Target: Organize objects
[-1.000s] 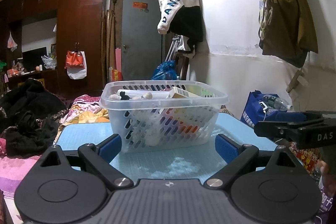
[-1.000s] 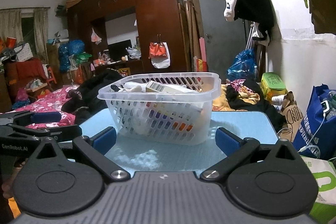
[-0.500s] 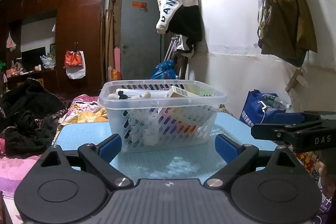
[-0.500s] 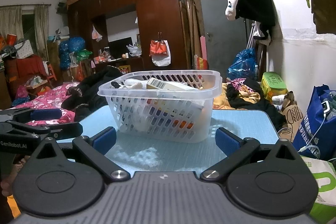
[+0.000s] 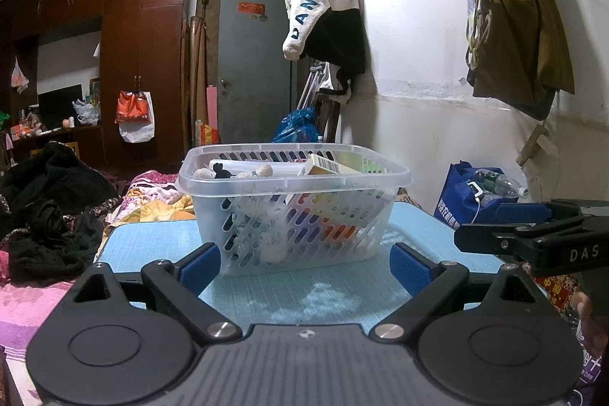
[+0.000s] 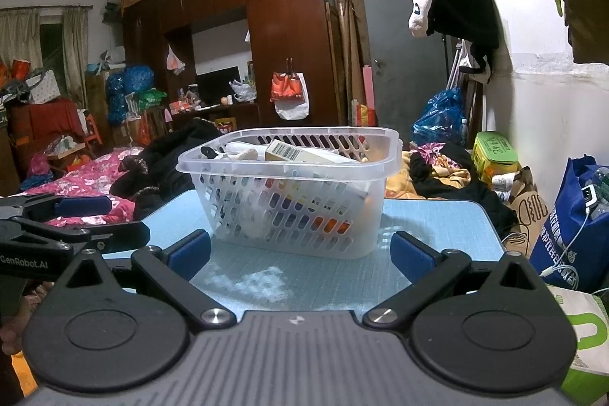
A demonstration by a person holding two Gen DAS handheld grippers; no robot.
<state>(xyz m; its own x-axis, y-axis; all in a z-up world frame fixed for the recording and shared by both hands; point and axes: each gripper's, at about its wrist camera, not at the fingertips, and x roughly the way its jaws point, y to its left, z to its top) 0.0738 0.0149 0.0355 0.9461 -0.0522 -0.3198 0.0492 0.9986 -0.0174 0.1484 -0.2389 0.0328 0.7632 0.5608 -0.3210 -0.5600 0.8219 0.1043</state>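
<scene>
Little moved: both jaws wide, basket mid-table.

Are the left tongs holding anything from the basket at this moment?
No, the left tongs are spread wide and empty, short of the basket that sits on the blue table.

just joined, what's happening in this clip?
A person holds a claw in each hand, both facing a clear plastic basket on a blue table. The left claw and right claw are open, empty, and short of the basket, touching nothing. The basket already holds a barcoded box and other small items, and nothing else sits on the visible tabletop, so the organizing looks mostly done.
</scene>
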